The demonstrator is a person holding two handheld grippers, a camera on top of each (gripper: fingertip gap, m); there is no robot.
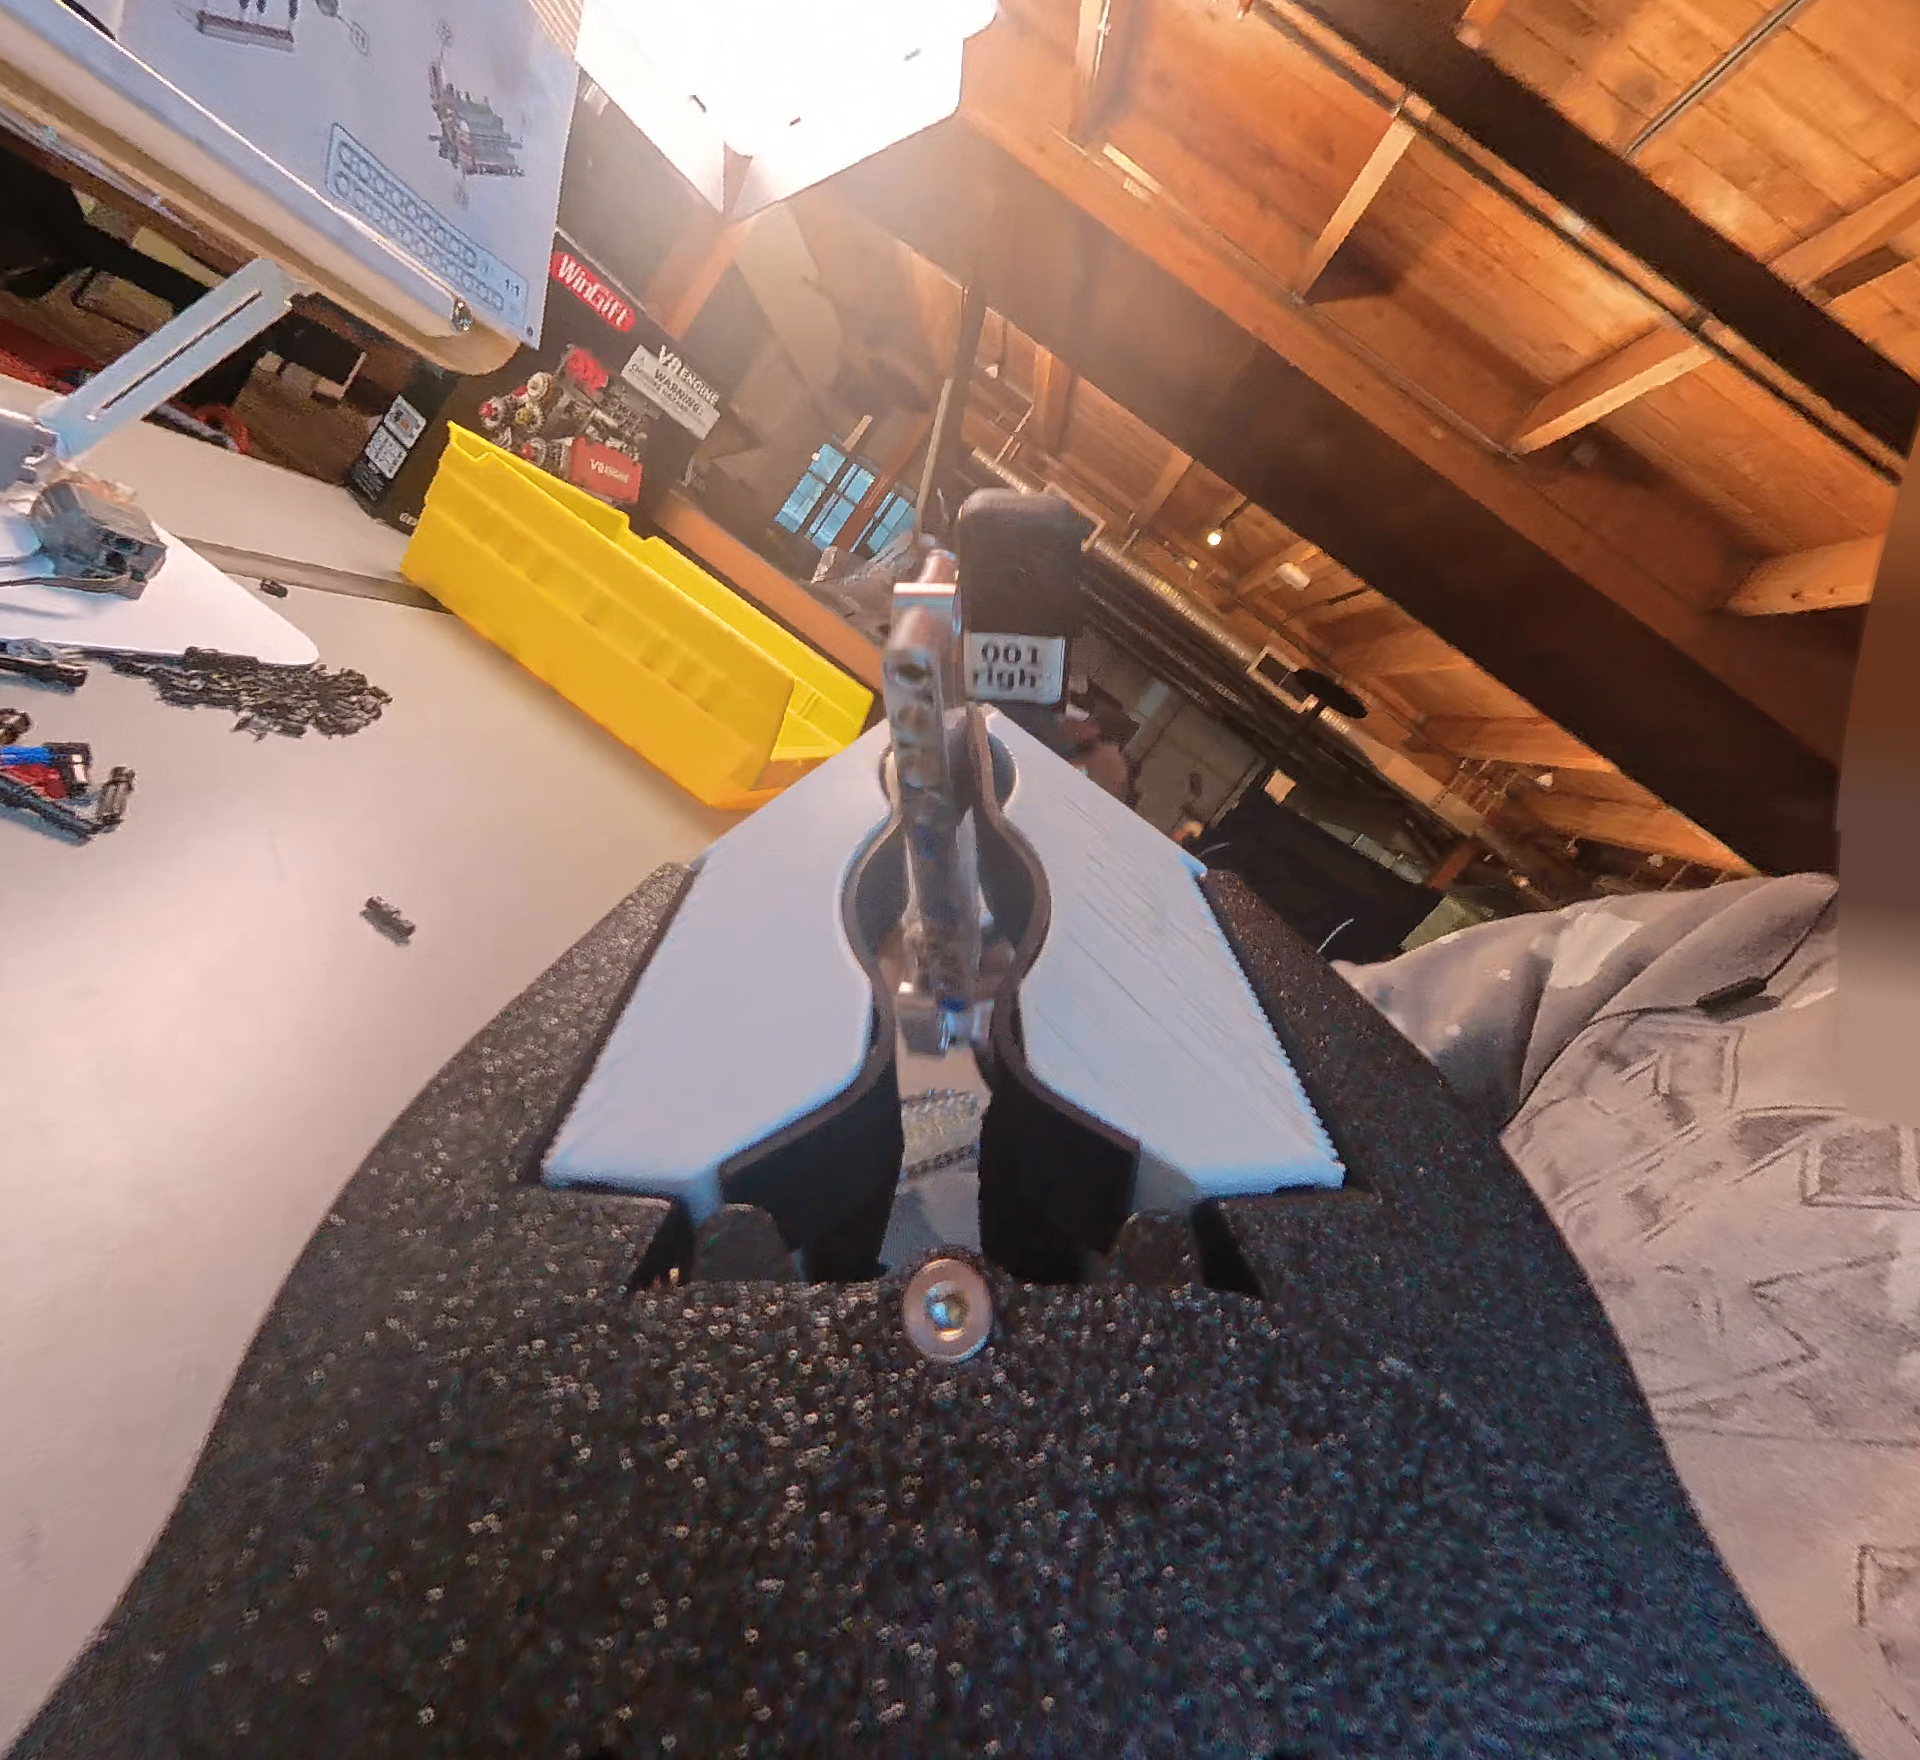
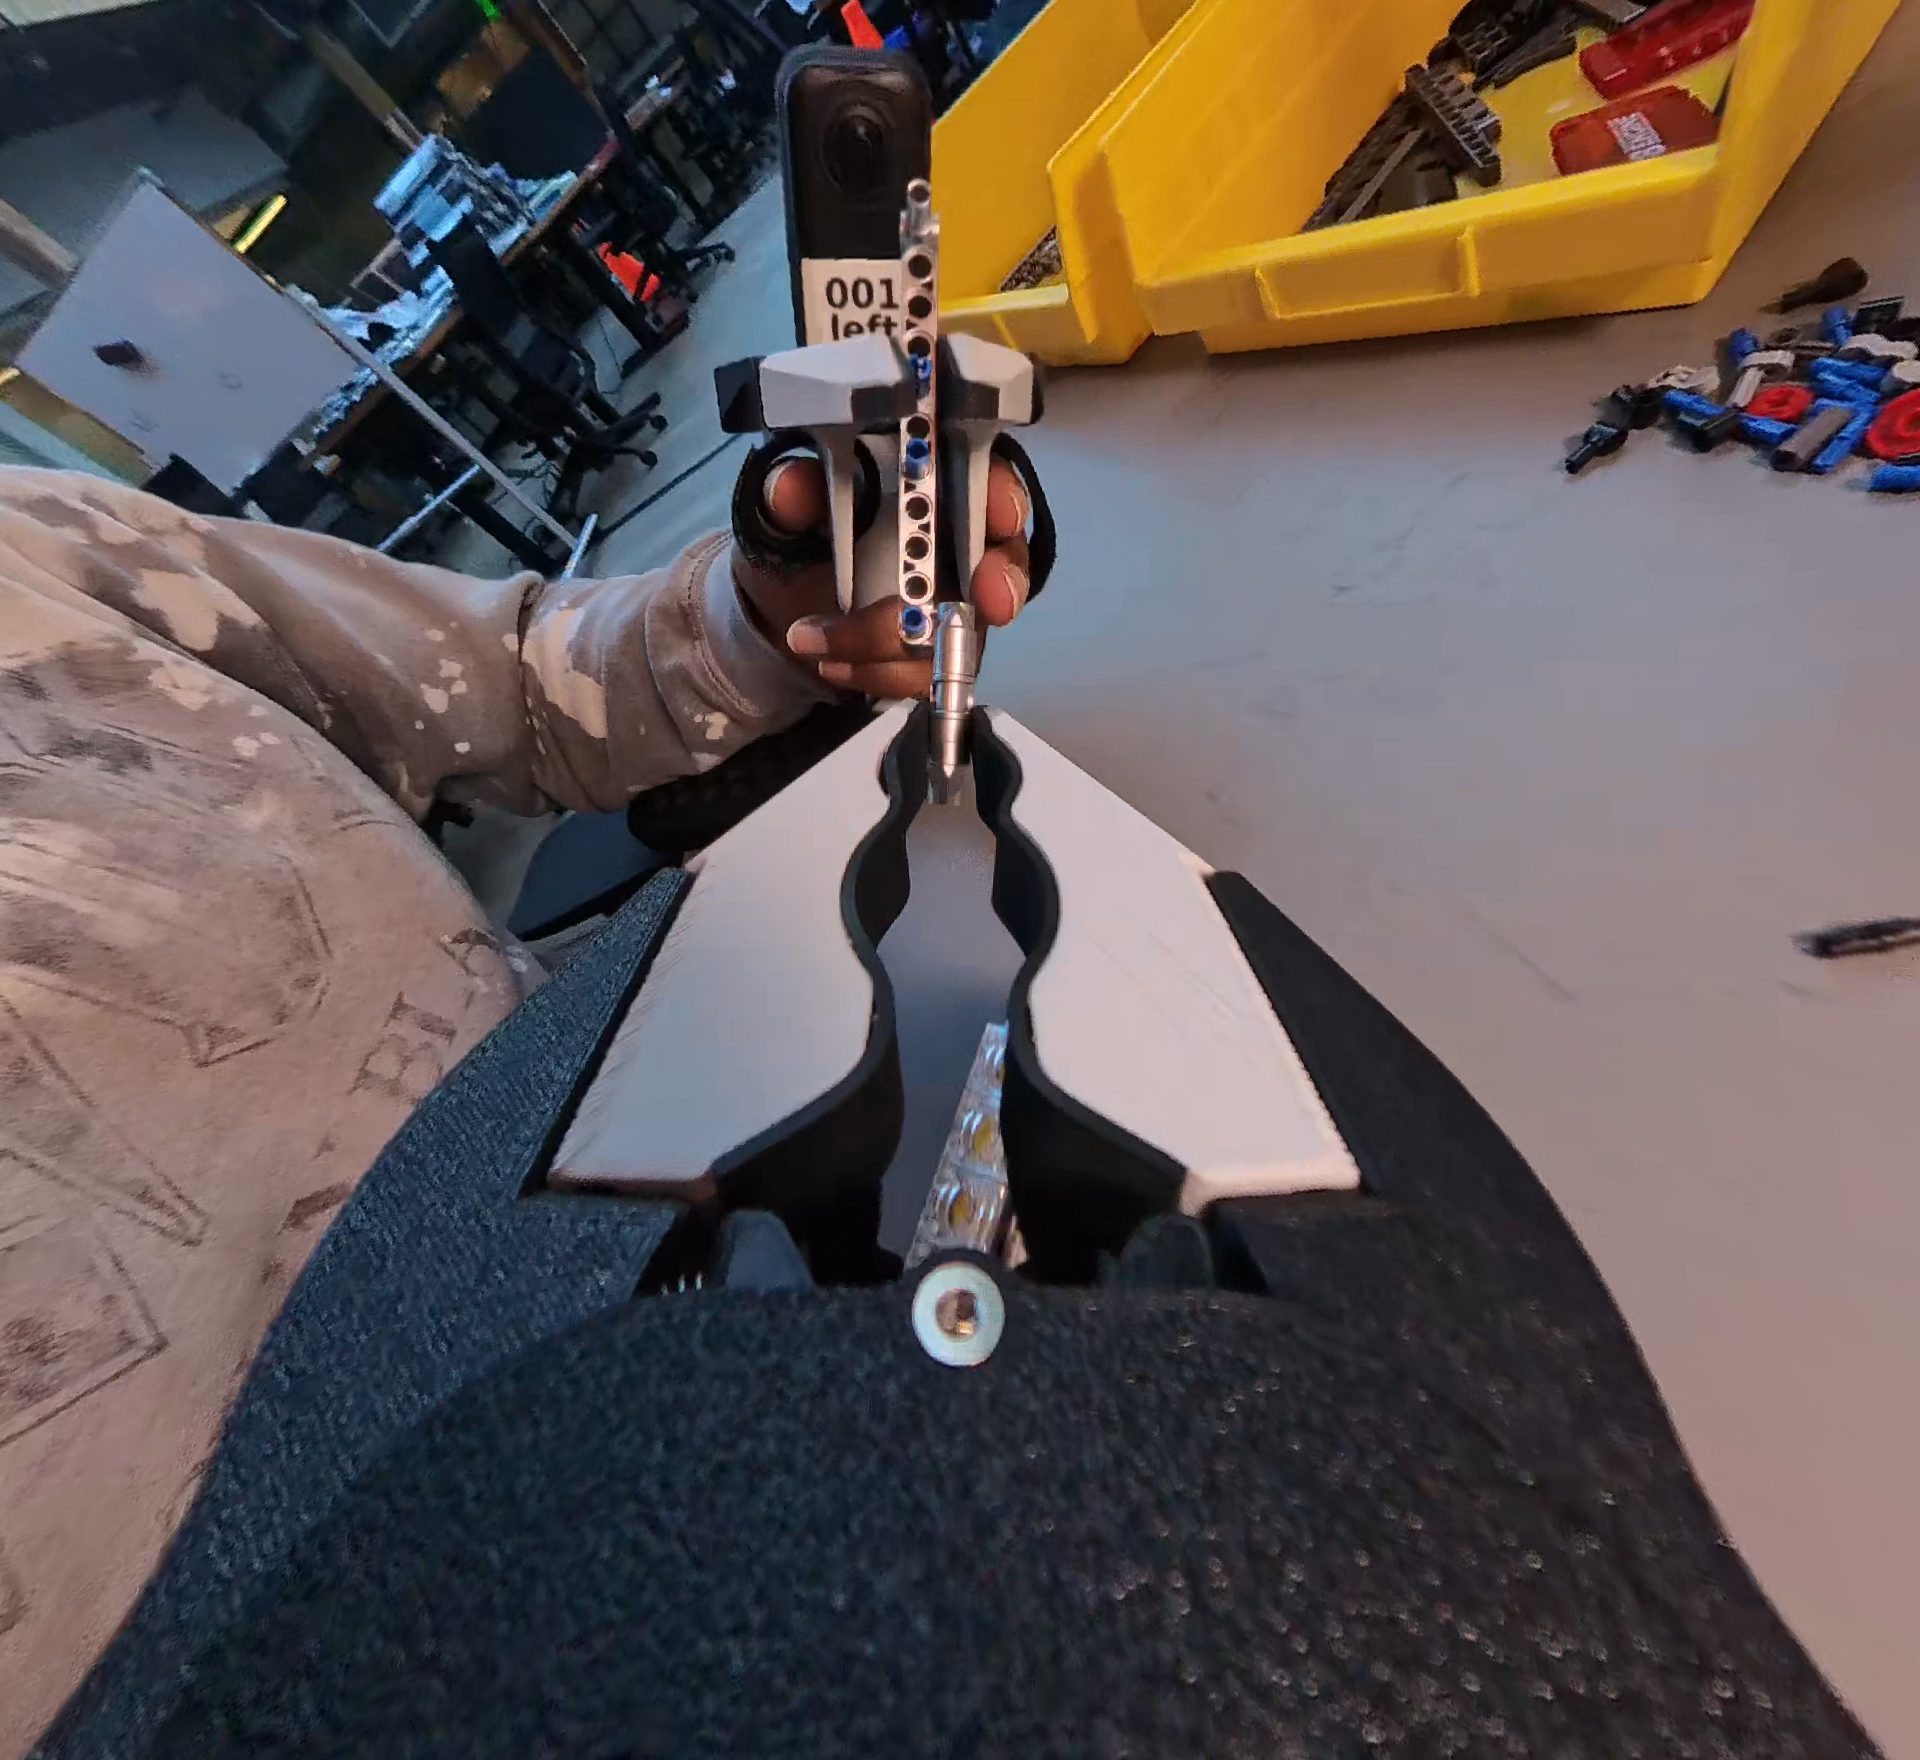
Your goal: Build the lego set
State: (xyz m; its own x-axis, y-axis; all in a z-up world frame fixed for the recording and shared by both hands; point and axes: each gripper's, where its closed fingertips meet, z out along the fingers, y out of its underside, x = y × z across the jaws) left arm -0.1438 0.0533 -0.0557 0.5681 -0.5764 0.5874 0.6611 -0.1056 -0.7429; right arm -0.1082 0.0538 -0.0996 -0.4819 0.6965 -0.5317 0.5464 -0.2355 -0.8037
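Left tongs (image 1: pixel 935 775) pinched tight on grey beam with holes (image 2: pixel 918 422), held up above bench (image 2: pixel 1455 671); right tongs (image 2: pixel 943 744) squeezing small silver pin (image 2: pixel 952 682) by beam's end. Light, stiff, hard; probably slippery

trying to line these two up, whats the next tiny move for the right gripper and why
Probably a short push forward along the pin's axis. The right gripper is shut on a small silver pin, whose tip sits at the lowest hole of the grey holed beam. The left gripper clamps that beam upright. The pin looks slightly right of the hole, so a slight leftward nudge may come first.
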